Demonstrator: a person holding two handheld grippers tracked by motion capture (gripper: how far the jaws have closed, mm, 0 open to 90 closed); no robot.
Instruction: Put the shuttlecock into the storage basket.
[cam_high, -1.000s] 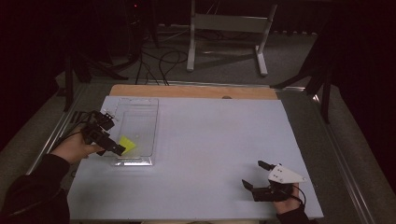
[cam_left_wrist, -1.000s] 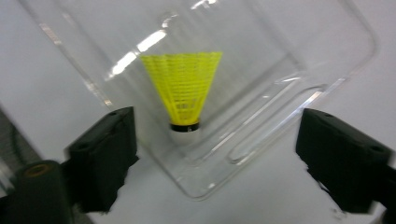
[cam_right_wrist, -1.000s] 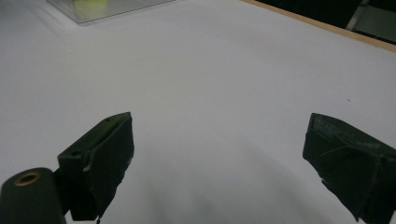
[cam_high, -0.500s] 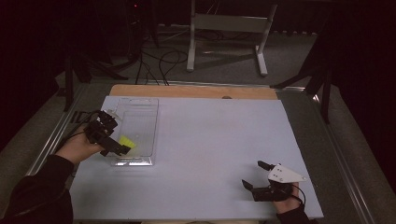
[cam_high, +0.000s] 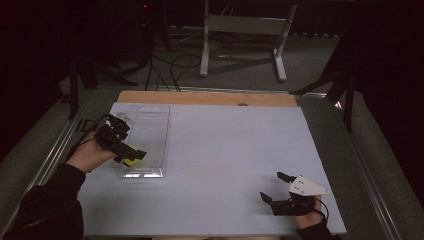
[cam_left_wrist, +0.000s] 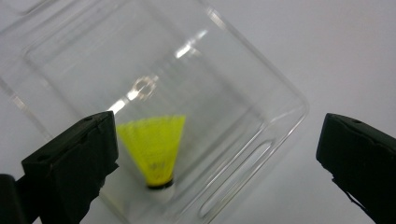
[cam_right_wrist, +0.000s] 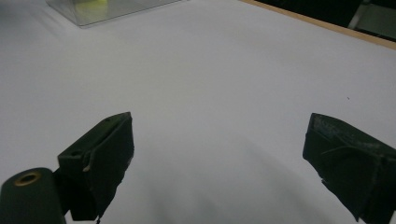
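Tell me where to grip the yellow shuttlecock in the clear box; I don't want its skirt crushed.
Grip the dark band just above the cork base, coming from above through the clear box's open top. The shuttlecock lies inside with its yellow skirt flaring away from the open left gripper; the base end looks narrower and firmer.

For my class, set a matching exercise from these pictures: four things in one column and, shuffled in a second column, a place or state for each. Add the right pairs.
Things:
1. yellow shuttlecock
2. clear plastic box
3. left gripper
4. right gripper

Places or states:
A. open, low over the bare white table top at its near right corner
B. lying inside a see-through container
C. open, above the box with the shuttlecock seen between its jaws, untouched
D. standing on the left part of the white table top

Pairs: 1-B, 2-D, 3-C, 4-A
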